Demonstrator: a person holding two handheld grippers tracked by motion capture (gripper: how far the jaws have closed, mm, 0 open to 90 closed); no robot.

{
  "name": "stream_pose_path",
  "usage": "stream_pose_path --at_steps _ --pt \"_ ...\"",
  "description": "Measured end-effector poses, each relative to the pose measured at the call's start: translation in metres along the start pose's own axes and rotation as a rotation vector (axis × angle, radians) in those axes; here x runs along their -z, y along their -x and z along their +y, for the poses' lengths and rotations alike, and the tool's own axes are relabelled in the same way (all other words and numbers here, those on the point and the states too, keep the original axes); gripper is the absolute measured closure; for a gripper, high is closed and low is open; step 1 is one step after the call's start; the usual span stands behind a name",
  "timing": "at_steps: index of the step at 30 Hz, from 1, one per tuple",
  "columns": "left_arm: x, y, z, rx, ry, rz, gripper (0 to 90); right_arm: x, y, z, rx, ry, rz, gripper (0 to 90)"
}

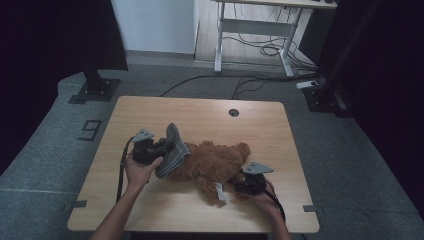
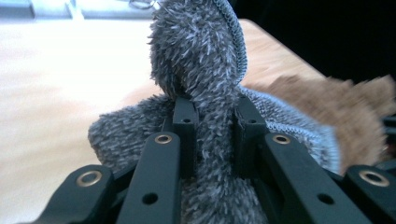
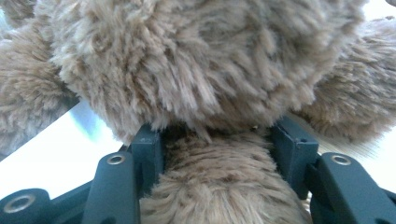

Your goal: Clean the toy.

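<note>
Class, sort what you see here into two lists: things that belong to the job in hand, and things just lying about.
In the job:
grey fluffy cloth, pinched by the left gripper
brown teddy bear, held by the right gripper

Lying about:
white desk frame
floor cables
black stand base

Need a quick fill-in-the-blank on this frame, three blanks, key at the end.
1. The left gripper is shut on a fuzzy ____ cloth.
2. The right gripper is clamped on the brown plush ____.
3. Both lie on a ____ table.
Missing words: grey; teddy bear; wooden
</note>
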State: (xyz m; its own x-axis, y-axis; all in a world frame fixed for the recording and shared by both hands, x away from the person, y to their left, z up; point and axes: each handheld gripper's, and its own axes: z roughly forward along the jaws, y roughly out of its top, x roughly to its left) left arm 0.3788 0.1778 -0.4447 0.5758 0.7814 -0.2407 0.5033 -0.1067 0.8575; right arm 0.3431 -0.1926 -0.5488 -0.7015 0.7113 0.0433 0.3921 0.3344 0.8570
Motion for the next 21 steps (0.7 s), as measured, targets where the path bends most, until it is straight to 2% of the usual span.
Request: stream_pose_path --at_steps 4,8,10,12,15,18,21 --pt "-0.019 0.020 0.021 -0.042 -0.021 -0.024 74.4 0.001 0.000 0.000 -0.002 0.000 0.000 44.0" --pt "-0.045 0.035 0.028 -0.074 -0.098 -0.037 73.9 0.002 0.001 -0.001 -0.007 -0.001 0.000 42.0" --pt "-0.057 0.039 0.021 -0.088 -0.149 -0.032 73.8 0.003 0.001 -0.001 -0.009 -0.002 -0.004 40.5" --pt "-0.062 0.040 0.012 -0.089 -0.153 -0.025 74.3 0.005 0.002 -0.001 -0.011 -0.004 0.000 39.7" --pt "-0.059 0.040 0.000 -0.102 -0.139 -0.021 74.8 0.012 0.006 -0.003 -0.040 -0.002 0.028 38.4" --pt "-0.054 0.041 -0.010 -0.104 -0.121 -0.026 75.1 0.021 0.009 -0.004 -0.042 0.009 0.045 37.0" --pt "-0.049 0.042 -0.018 -0.102 -0.100 -0.035 75.4 0.034 0.010 -0.001 -0.049 0.051 0.055 34.7"
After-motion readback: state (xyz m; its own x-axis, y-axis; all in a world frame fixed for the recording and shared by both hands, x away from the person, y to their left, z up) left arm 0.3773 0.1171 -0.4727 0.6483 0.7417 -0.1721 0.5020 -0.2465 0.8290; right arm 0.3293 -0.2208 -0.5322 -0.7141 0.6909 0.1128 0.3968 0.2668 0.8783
